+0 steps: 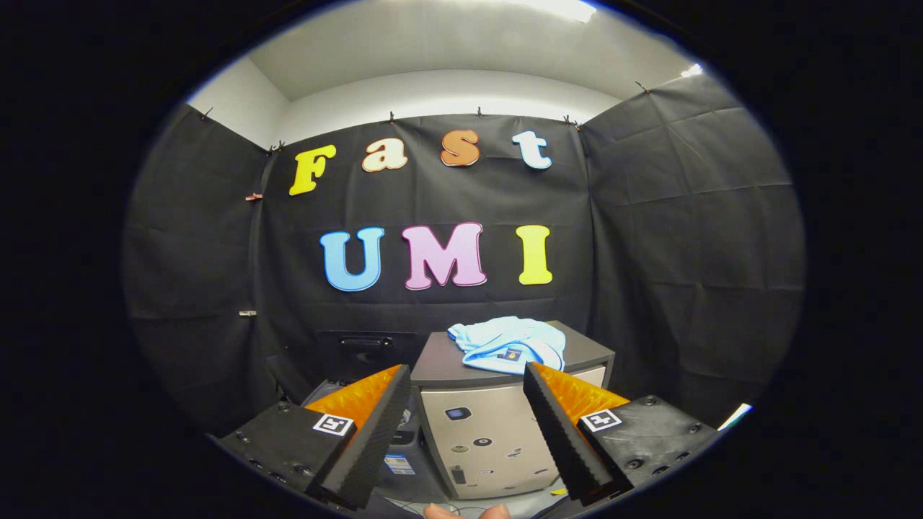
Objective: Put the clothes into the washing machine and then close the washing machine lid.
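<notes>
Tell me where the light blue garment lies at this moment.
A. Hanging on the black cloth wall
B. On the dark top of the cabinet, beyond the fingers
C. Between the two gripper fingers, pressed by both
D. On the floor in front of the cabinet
B: the light blue garment lies crumpled on the cabinet's dark top, beyond the open gripper, whose fingers stand wide apart and touch nothing.

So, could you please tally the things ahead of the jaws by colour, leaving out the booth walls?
Light blue: 1, the cloth lying on the cabinet.
Grey-beige: 1, the cabinet beyond the open gripper.
Black: 1, the case beside the cabinet.
Total: 3
</notes>
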